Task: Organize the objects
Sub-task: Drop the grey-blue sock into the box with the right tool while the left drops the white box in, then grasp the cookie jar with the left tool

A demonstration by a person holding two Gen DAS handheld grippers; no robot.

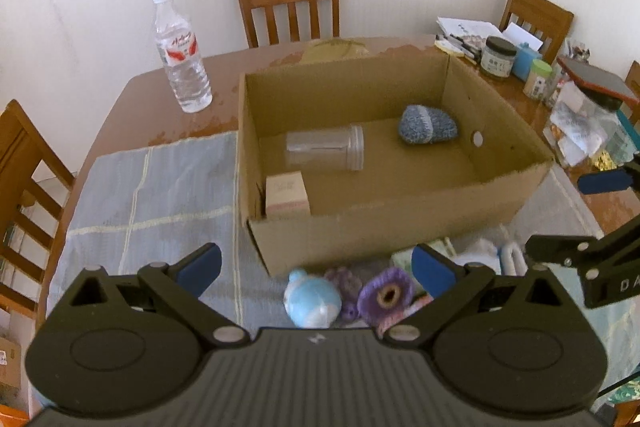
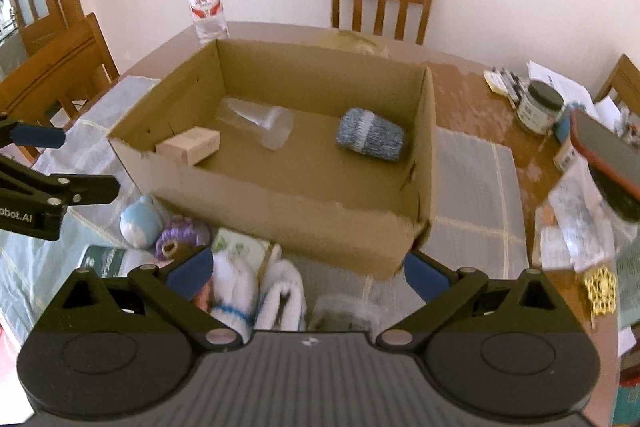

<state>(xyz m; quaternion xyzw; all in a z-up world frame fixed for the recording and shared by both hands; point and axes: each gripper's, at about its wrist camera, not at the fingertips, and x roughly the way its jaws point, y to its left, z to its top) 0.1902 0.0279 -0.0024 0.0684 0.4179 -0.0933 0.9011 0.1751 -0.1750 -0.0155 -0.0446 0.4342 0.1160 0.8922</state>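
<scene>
An open cardboard box (image 1: 360,239) (image 2: 288,207) stands on a pale cloth. Inside lie a clear plastic jar (image 1: 326,147) (image 2: 260,123), a blue knitted piece (image 1: 428,125) (image 2: 370,135) and a small beige carton (image 1: 287,195) (image 2: 190,145). In front of the box lie a light blue round toy (image 1: 312,299) (image 2: 140,221), a purple knitted flower (image 1: 386,291) (image 2: 180,233), white knitted pieces (image 2: 256,291) and a small green-white box (image 2: 240,247). My left gripper (image 1: 316,267) is open and empty above the toys. My right gripper (image 2: 308,273) is open and empty above the white pieces.
A water bottle (image 1: 180,55) (image 2: 206,11) stands on the wooden table behind the box. Jars (image 1: 498,57), papers and a red-edged phone (image 1: 596,81) crowd the right side. Chairs (image 1: 288,3) surround the table. The right gripper's fingers (image 1: 560,251) show at the left view's right edge.
</scene>
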